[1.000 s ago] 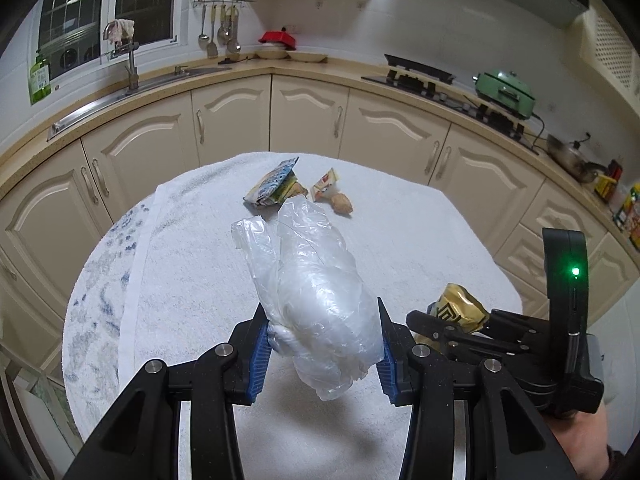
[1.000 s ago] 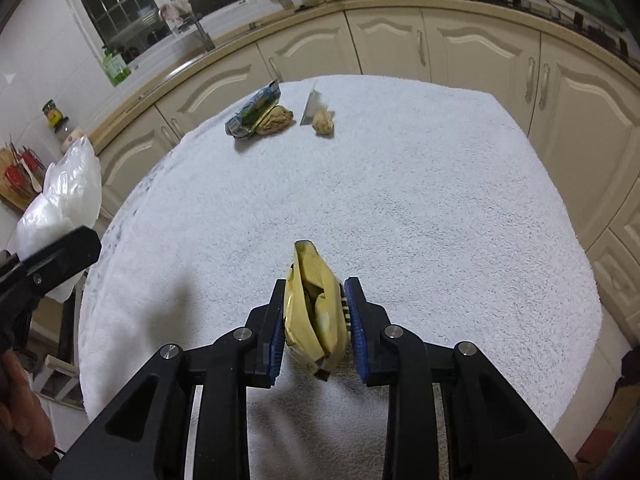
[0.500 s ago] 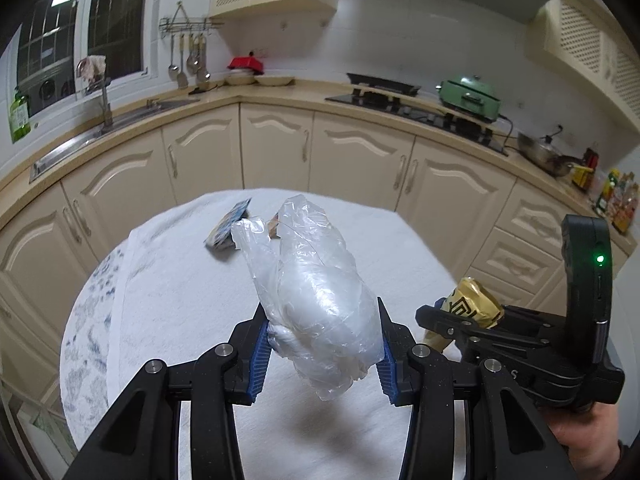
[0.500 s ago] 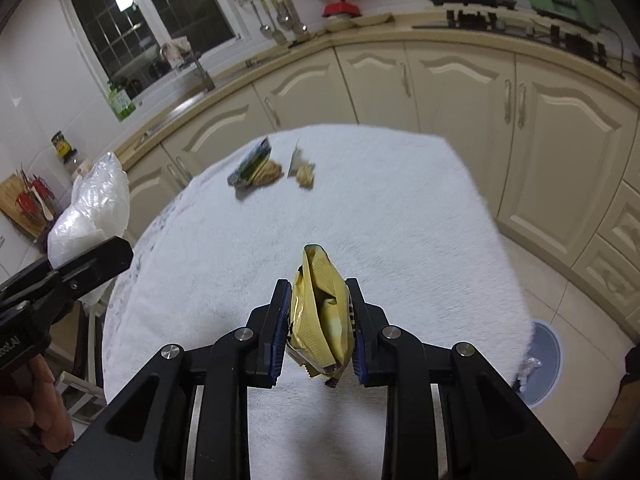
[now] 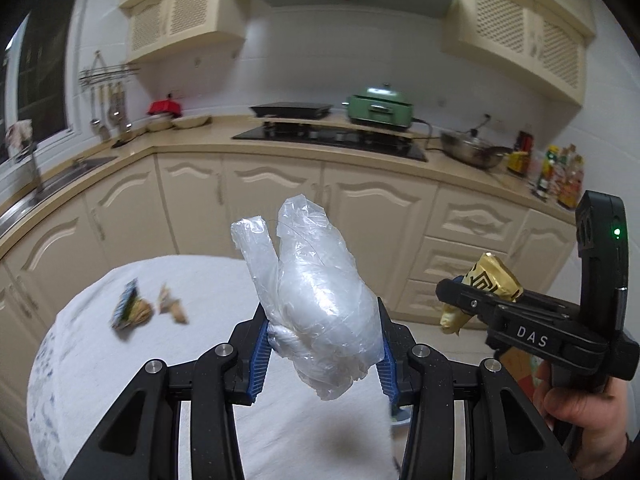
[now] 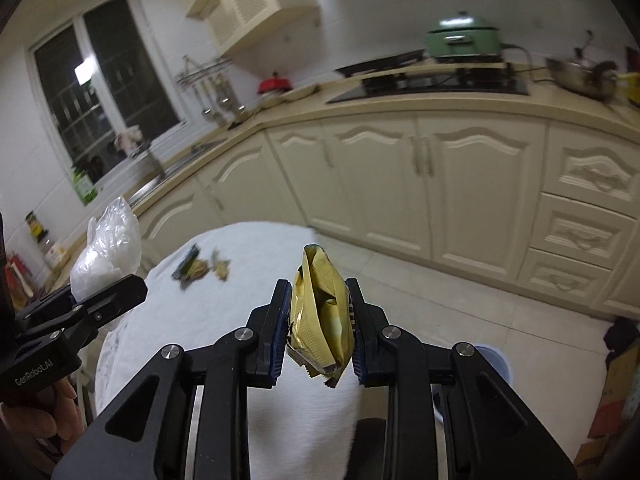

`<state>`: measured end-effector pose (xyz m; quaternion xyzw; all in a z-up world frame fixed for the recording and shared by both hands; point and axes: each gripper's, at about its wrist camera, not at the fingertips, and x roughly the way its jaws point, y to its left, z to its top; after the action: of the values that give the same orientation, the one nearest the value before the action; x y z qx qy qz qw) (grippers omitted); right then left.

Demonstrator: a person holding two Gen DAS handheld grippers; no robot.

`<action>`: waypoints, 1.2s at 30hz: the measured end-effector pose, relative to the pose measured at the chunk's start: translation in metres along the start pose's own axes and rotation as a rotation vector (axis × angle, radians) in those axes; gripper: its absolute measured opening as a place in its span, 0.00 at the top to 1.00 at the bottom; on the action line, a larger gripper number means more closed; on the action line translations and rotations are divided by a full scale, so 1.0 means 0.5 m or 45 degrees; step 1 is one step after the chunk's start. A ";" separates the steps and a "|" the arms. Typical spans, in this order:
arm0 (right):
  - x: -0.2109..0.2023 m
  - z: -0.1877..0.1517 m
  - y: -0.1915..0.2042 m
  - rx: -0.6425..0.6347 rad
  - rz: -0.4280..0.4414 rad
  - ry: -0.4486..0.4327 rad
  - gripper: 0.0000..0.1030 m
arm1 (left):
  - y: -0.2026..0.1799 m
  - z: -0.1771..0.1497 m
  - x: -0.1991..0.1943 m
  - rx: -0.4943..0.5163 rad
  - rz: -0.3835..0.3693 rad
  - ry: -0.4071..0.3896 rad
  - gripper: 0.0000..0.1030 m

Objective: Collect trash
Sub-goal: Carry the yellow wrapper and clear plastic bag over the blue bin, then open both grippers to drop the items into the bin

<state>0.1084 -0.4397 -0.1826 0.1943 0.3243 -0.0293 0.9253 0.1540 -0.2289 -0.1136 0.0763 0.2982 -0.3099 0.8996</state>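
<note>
Both claws are loaded: the left claw (image 5: 322, 354) grips a crumpled clear plastic bag (image 5: 316, 300), and the right claw (image 6: 320, 332) clamps a gold snack wrapper (image 6: 320, 320) standing upright. The blue bin (image 6: 494, 364) on the floor lies at about three o'clock from the wrapper, so the right hand seems nearer; more scraps (image 6: 200, 268) wait on the table (image 6: 256, 248) at ten o'clock.

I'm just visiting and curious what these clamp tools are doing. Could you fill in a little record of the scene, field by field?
left gripper: shut on crumpled clear plastic bag, held in the air
right gripper: shut on gold wrapper, held in the air
table: round, covered in white cloth
left on table: scraps of trash at the far side, blurred
floor: pale round object at right, half hidden, possibly a bin
backdrop: cream kitchen cabinets
</note>
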 end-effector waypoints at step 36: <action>0.166 -0.077 -0.513 0.477 -0.400 0.277 0.70 | -0.309 0.089 0.779 0.252 -0.278 0.663 0.26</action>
<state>0.1048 -0.6558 -0.3483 0.3113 0.4369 -0.2111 0.8171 0.3280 -0.5658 -0.2975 0.2079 0.4938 -0.4024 0.7423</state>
